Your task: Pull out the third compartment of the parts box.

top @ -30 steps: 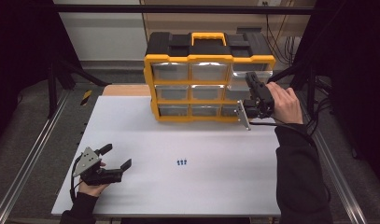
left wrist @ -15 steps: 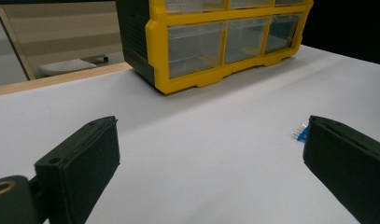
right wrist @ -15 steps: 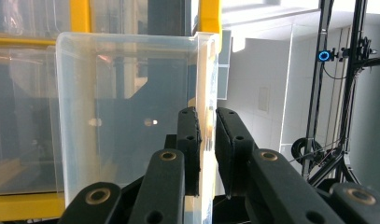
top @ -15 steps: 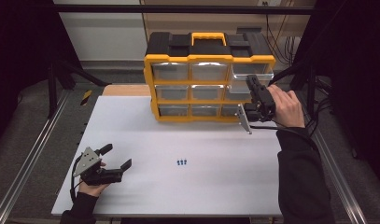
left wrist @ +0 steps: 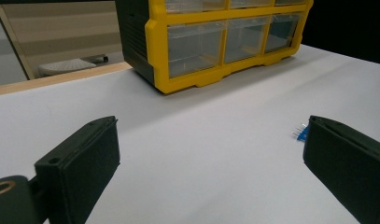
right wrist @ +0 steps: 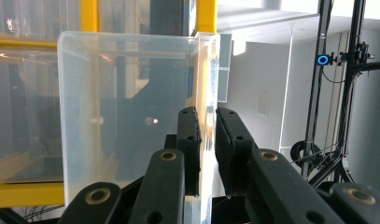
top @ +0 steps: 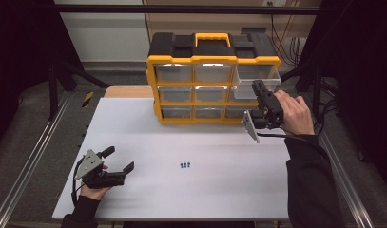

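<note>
A yellow-framed plastic organiser cabinet (top: 212, 80) with a black top, a yellow carry handle and three rows of clear drawers stands at the far side of the white desk (top: 148, 137). From the right-hand column of that cabinet, in its middle row, a clear plastic drawer (top: 243, 91) is pulled partway out towards the person.

The right claw (top: 258, 90) is at the front right corner of the cabinet, held in the person's right hand (top: 293, 113), and it grips that drawer. In the right gripper view the two black jaws stand narrow, one on each side of the drawer's thin transparent wall (right wrist: 207, 93), with the pads pressed against it; the drawer's clear front face lies to the left of the jaws, and the cabinet's yellow frame shows behind it.

The left claw (top: 119, 160) lies well away from the cabinet, near the front left corner of the desk, held low in the person's left hand (top: 93, 187). Its jaws stand wide apart with nothing between them but bare desk; in the left gripper view they frame the cabinet's bottom row of drawers.

A small cluster of blue pin-like parts (top: 184, 165) lies on the desk in front of the cabinet, well apart from it, to the right of the left claw.
</note>
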`<act>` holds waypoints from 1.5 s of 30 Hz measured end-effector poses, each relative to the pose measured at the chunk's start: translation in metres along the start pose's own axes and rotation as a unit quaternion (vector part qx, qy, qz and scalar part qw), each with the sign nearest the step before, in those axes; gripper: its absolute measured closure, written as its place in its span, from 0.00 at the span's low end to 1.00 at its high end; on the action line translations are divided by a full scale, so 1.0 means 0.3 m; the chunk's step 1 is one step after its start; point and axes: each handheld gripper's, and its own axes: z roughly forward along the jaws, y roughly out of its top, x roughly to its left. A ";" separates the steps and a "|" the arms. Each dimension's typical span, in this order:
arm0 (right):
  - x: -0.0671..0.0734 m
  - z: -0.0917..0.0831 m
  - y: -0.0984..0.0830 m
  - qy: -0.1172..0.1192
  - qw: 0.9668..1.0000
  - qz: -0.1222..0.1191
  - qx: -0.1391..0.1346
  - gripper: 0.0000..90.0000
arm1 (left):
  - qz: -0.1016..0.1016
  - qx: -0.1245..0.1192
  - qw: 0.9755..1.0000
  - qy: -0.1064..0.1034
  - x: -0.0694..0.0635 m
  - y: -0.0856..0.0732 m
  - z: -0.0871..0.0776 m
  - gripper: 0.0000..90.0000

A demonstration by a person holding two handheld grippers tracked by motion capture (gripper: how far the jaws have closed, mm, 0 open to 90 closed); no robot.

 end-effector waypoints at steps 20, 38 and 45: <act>-0.019 -0.059 0.000 0.008 1.000 -0.004 -0.008 0.89 | 0.000 0.000 1.000 0.001 0.000 0.000 0.001 0.04; -0.022 -0.077 -0.006 0.018 1.000 0.001 -0.007 0.87 | 0.002 0.001 1.000 0.001 -0.002 0.000 0.002 0.04; -0.028 -0.081 -0.008 0.030 0.999 0.025 0.001 0.73 | 0.004 0.002 1.000 0.000 -0.004 0.001 0.003 0.04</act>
